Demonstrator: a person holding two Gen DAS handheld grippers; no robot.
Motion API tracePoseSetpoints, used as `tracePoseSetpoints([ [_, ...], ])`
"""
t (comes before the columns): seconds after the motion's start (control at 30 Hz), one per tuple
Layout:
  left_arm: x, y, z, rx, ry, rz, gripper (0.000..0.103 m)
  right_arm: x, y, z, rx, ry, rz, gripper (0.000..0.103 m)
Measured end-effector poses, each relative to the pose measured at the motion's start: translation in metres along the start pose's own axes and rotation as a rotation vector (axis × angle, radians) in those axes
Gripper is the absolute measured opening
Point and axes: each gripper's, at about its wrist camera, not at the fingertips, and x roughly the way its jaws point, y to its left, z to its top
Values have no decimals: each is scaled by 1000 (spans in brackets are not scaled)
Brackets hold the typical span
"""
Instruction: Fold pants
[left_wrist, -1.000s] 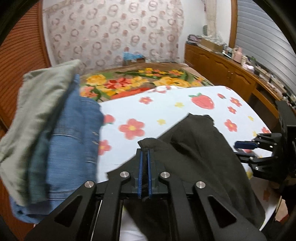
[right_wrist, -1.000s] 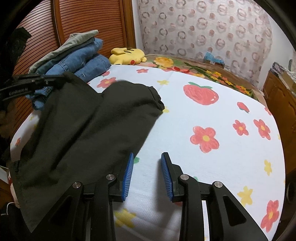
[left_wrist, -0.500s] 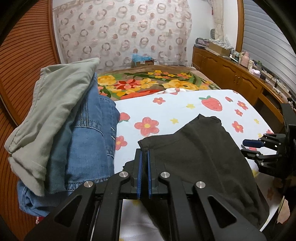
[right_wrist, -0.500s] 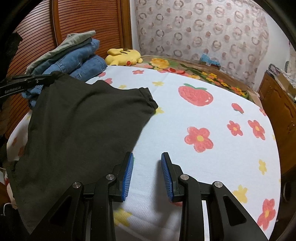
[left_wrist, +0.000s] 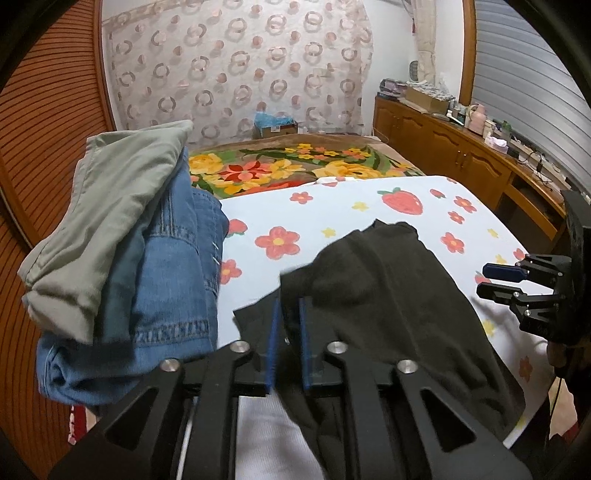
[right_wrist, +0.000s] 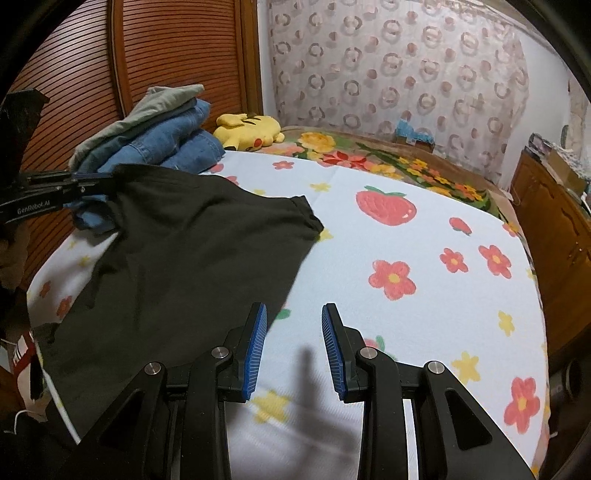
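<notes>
**On the bed, a fold let go**

On the bed (right_wrist: 424, 295) lie the black pants (right_wrist: 177, 266), spread flat over the near left part of the flowered sheet, their far corner reaching toward the strawberry print. The left claw (left_wrist: 287, 321) sits at the pants' left edge; its jaws have just been opening, and a narrow gap now shows between the blue pads, with dark cloth in that gap but, as far as the left wrist view shows, no longer squeezed. The right claw (right_wrist: 291, 349) hangs spread and empty above bare sheet, just beside the pants' right edge, touching nothing.

My reading: one fold has been laid down and the left claw is releasing it. The next move calls for both claws to clear the cloth and then take a fresh edge (probably the near hem or the far corner) to bring it across for another fold. Whether the pants are already halved I cannot tell, since the layers look alike in black.

Room is uneven. Left of the pants a clothes stack (left_wrist: 122, 251) stands close, almost against the cloth, so a sweep that way is cramped. Right and far, the sheet is open. The near bed edge runs just under both claws, and part of the pants seems to hang over it.
</notes>
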Motion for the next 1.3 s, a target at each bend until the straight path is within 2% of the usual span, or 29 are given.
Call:
tracePoseSetpoints([
  [0.07,-4,-2,-5,2,0,3,29,-6,4,-4,0,-5,-1,32],
  [0.13,-9,-4,-12,3,0,-2,46,-13,10,-10,0,-12,0,32],
  [0.23,-15,-8,-22,9,4,-11,49,-23,15,-16,2,-22,5,32],
  [0.6,-41,-22,-70,-7,21,-38,49,-59,35,-44,11,-40,34,32],
  [0.7,-45,-25,-85,-18,33,-55,49,-66,39,-51,11,-38,47,37],
  [0.97,-49,-30,-119,-48,69,-81,49,-77,46,-66,3,-14,55,38],
  [1.17,-48,-31,-132,-60,84,-97,43,-80,48,-77,17,12,61,38],
  [1.3,-49,-35,-137,-61,90,-114,34,-80,49,-83,23,27,66,38],
])
